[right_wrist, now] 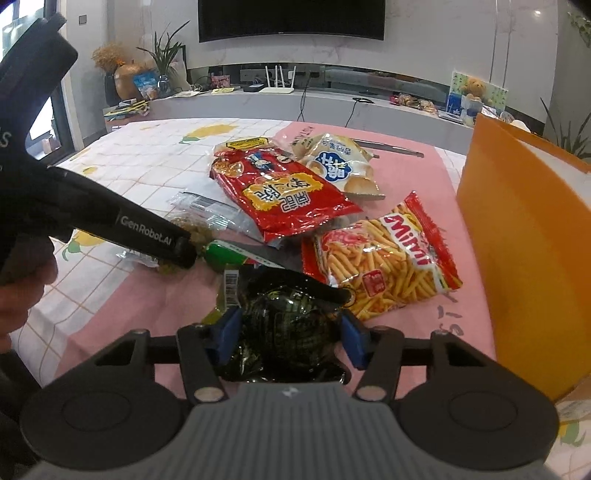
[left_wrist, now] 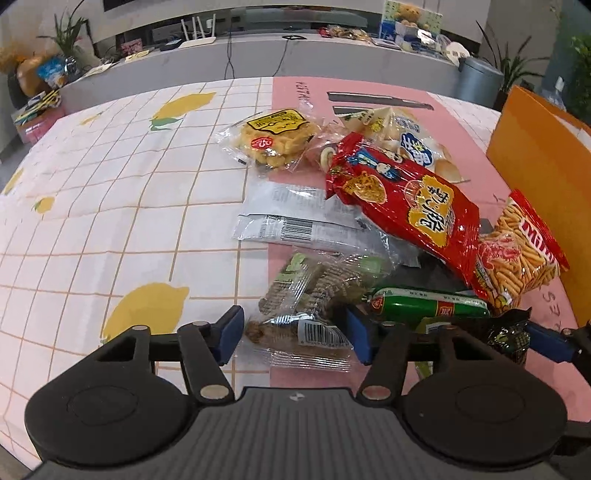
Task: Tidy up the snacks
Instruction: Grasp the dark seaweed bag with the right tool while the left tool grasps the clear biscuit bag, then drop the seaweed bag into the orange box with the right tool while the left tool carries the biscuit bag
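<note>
Table (left_wrist: 110, 206) was covered by a white grid cloth with lemon prints on the left and a pink mat (right_wrist: 155, 295) on the right. Behind it ran a long grey counter (right_wrist: 332, 99) with a white router, cables, plants and a soft toy; a dark screen (right_wrist: 291, 18) hung on the wall above. An orange box (right_wrist: 524, 240) stood at the table's right edge, close beside the snack pile.

Snacks lay heaped mid-table, mostly on the pink side: red chip bag (left_wrist: 402, 206) over a silver packet (left_wrist: 295, 221), yellow-labelled cake pack (left_wrist: 273, 136) at the far side, Mimi stick bag (right_wrist: 384, 258) near the box, green sausage (left_wrist: 428, 306) toward the near side.

Left gripper (left_wrist: 291, 332) stood part open, blue pads either side of a clear-wrapped biscuit packet (left_wrist: 303, 321); whether the pads pressed it could not be told. Right gripper (right_wrist: 291, 332) was narrowed onto a dark crinkled packet (right_wrist: 288, 321), both pads against its sides.

The lemon-cloth side was open to the table's left and far edges. On the right, the box wall left little room.
</note>
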`<action>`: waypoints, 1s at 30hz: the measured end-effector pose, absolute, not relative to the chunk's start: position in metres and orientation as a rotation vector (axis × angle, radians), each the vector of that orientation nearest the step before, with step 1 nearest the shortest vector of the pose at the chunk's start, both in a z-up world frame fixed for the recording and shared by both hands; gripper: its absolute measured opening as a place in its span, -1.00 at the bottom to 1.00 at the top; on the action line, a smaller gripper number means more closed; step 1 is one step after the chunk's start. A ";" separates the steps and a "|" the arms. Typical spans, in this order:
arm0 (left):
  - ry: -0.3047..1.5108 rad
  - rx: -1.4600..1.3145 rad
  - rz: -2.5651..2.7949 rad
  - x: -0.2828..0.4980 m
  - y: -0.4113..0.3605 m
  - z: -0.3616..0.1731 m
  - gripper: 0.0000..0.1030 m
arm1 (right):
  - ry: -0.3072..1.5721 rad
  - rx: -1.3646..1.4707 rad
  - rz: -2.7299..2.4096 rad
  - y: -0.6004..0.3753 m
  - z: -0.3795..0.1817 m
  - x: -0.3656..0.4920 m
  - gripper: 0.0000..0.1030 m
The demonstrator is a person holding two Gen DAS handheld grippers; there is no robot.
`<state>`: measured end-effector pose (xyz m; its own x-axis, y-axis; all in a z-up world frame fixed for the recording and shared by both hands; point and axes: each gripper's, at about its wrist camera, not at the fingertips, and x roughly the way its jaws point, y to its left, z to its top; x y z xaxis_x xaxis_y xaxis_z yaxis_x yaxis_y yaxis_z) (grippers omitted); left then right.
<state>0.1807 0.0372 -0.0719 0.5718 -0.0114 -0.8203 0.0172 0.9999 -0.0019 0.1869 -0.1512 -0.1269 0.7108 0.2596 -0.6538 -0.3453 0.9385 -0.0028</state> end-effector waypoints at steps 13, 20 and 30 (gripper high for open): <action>0.932 0.017 0.019 0.172 0.046 -0.062 0.18 | 0.612 -0.009 0.297 -0.177 -0.092 0.160 0.03; 0.882 -0.047 0.061 0.163 0.057 -0.042 0.14 | 0.480 0.086 0.286 -0.205 -0.049 0.136 0.00; 0.761 -0.084 -0.073 0.145 0.034 0.007 0.13 | 0.410 0.146 0.183 -0.253 -0.016 0.123 -0.03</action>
